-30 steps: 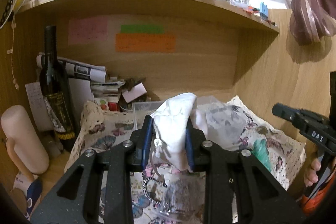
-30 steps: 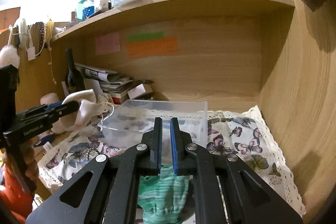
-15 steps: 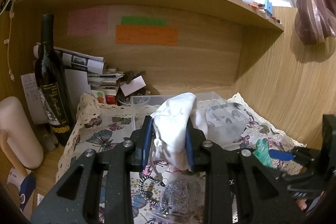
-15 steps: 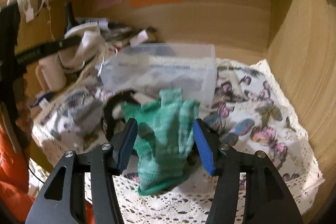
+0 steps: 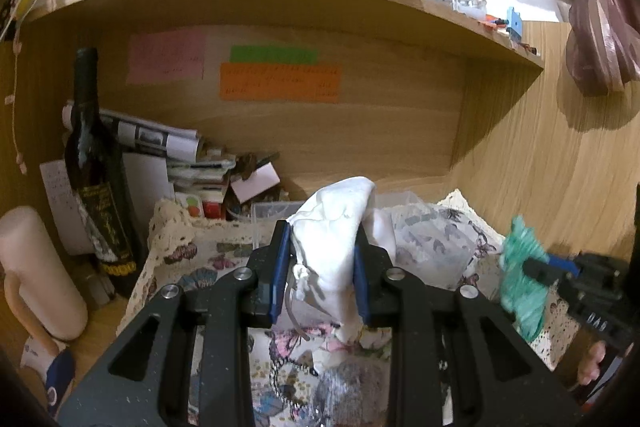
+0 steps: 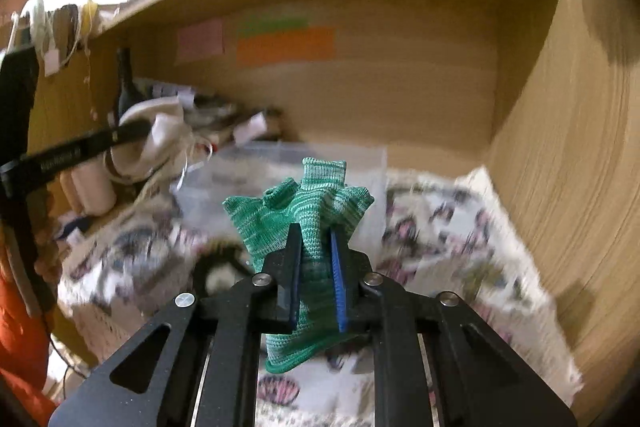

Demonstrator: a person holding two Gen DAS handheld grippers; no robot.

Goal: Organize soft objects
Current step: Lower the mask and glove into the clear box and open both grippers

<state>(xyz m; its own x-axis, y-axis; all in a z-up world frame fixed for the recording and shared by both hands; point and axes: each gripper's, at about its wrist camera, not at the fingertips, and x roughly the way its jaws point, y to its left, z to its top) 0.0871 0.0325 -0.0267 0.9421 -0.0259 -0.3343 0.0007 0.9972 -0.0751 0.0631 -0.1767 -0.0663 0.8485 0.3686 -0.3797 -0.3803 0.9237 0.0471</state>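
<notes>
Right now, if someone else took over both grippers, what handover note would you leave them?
Left gripper: shut on the white cloth, held up over the butterfly cloth.
Right gripper: shut on the green knit glove, lifted off the cloth.
Clear plastic box: behind both, on the butterfly cloth; contents hard to make out.
Done: both soft items picked up.
Left: set each one down, probably in the box; a grey scrubby item lies below the left gripper.
</notes>
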